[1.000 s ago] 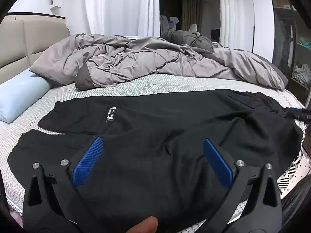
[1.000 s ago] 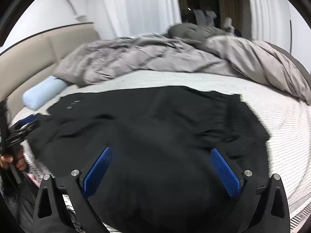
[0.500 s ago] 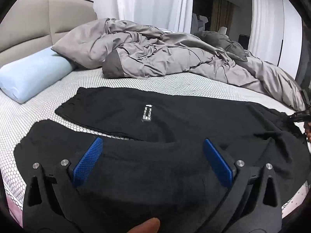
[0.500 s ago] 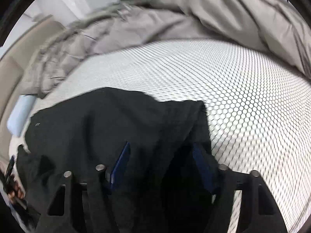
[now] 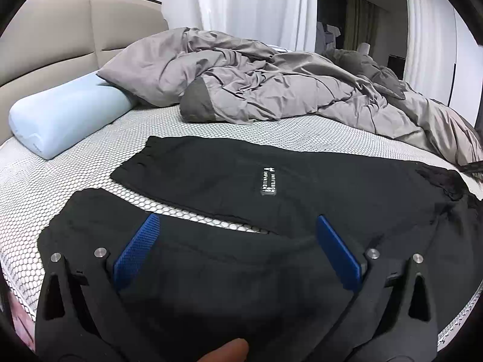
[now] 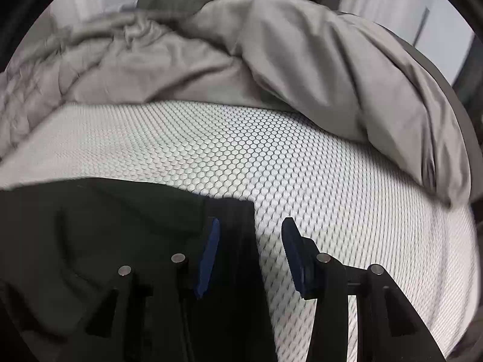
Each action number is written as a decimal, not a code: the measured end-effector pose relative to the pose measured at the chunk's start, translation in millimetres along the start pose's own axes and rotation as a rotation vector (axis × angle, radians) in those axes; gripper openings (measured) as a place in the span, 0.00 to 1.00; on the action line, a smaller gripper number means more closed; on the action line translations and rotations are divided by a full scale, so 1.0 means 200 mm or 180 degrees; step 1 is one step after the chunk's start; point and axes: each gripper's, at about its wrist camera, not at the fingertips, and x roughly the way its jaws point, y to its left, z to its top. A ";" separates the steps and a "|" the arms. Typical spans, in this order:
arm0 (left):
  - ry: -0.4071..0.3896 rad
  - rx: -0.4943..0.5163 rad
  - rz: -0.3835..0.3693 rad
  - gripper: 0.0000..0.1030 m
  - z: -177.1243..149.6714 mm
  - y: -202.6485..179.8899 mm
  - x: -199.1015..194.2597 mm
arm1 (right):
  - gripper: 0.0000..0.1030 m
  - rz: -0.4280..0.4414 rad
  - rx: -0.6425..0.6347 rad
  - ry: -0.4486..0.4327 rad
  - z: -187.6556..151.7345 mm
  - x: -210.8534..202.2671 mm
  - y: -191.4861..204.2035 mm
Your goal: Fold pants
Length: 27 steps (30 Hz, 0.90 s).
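The black pants (image 5: 302, 187) lie spread flat on the bed (image 5: 90, 163), legs pointing left toward the blue pillow (image 5: 66, 120), with a strip of honeycomb sheet showing between the two legs. A small white label (image 5: 268, 181) sits on the far leg. The left gripper (image 5: 238, 241) is spread wide over the near leg, its blue pads (image 5: 137, 250) well apart with nothing between them; whether they touch the cloth cannot be told. A fingertip (image 5: 226, 351) shows at the bottom edge of that view. The right gripper (image 6: 250, 241) sits at the pants' (image 6: 105, 235) right edge, its gap narrower than the left's; one pad (image 6: 208, 256) lies over the black fabric and the other over bare sheet, so the fabric edge runs between them, but they have not closed on it. A rumpled grey duvet (image 5: 271, 90) is heaped along the far side of the bed, well apart from the pants, and a beige headboard (image 5: 60, 36) stands behind the pillow.
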 end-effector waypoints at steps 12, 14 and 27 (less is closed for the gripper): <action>0.0032 -0.0468 -0.0015 0.99 -0.08 0.32 -0.24 | 0.80 0.0812 0.1244 -0.0644 -1.19 -0.76 -0.22; 0.0015 -0.0573 -0.0003 0.99 -0.10 0.39 -0.30 | 0.79 0.1044 0.1629 -0.0510 -1.28 -0.69 -0.25; 0.0224 -0.1451 0.0188 0.99 -0.30 0.93 -0.49 | 0.13 0.0914 0.1714 -0.0659 -1.31 -0.67 -0.21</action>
